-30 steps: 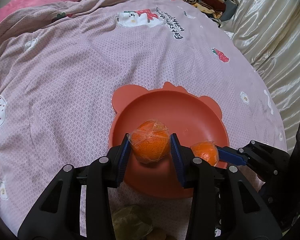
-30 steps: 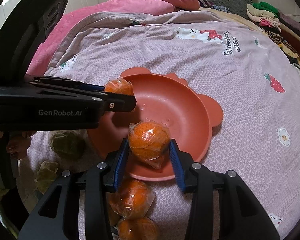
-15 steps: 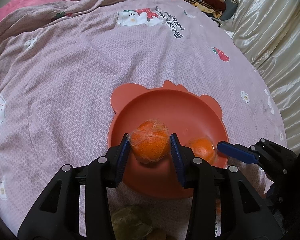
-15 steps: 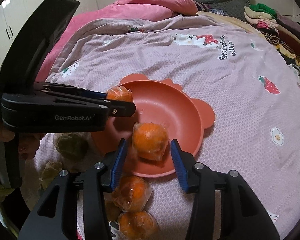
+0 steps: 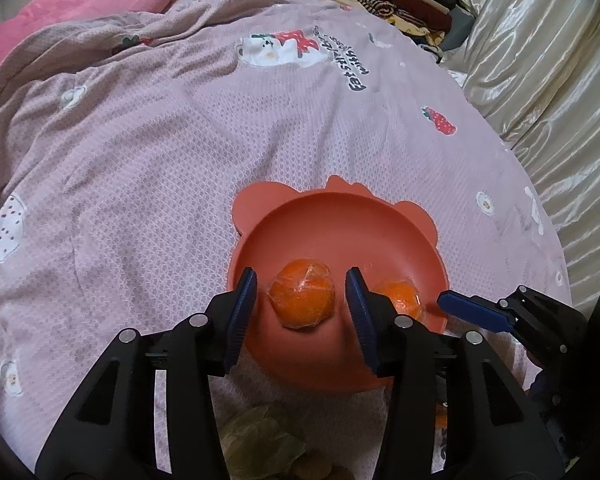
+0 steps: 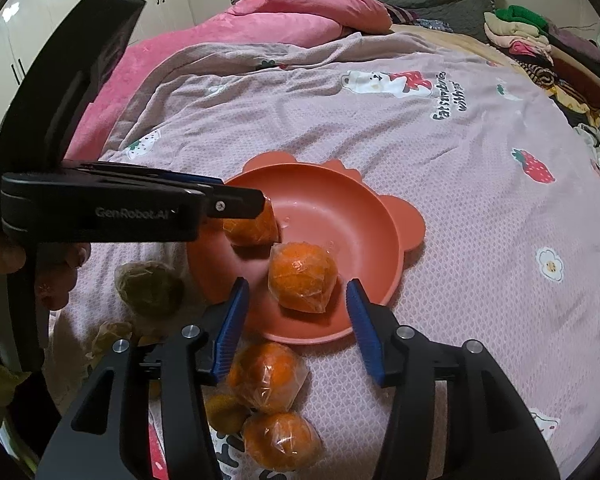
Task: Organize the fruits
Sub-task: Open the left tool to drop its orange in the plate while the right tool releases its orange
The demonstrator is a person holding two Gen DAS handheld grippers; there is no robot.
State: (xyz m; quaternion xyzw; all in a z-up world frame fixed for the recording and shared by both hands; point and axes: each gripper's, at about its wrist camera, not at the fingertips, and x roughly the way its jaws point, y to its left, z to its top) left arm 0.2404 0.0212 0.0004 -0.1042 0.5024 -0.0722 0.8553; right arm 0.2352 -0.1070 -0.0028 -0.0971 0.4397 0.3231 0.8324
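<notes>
A coral bear-eared bowl (image 5: pixel 340 208) sits on the mauve bedspread. Two plastic-wrapped oranges lie in it. One orange (image 5: pixel 302 300) rests between the jaws of my left gripper (image 5: pixel 300 284), which are opening, with a gap on each side. The other orange (image 6: pixel 302 278) lies between the jaws of my right gripper (image 6: pixel 298 292), also opening and clear of it. In the right wrist view the left gripper (image 6: pixel 256 204) reaches in from the left over its orange (image 6: pixel 252 226). The left wrist view shows the second orange (image 5: pixel 398 298) beside a blue finger (image 5: pixel 472 312) of the right gripper.
Two more wrapped oranges (image 6: pixel 266 376) (image 6: pixel 282 440) lie on the bedspread just in front of the bowl. A wrapped green fruit (image 6: pixel 150 288) and a yellowish one (image 6: pixel 106 336) lie to its left. Folded clothes (image 6: pixel 540 40) and pink bedding (image 6: pixel 300 12) are at the far end.
Both grippers have opened and let go of their oranges, which now rest on the bowl's floor. The right gripper has drawn back a little from the bowl.
</notes>
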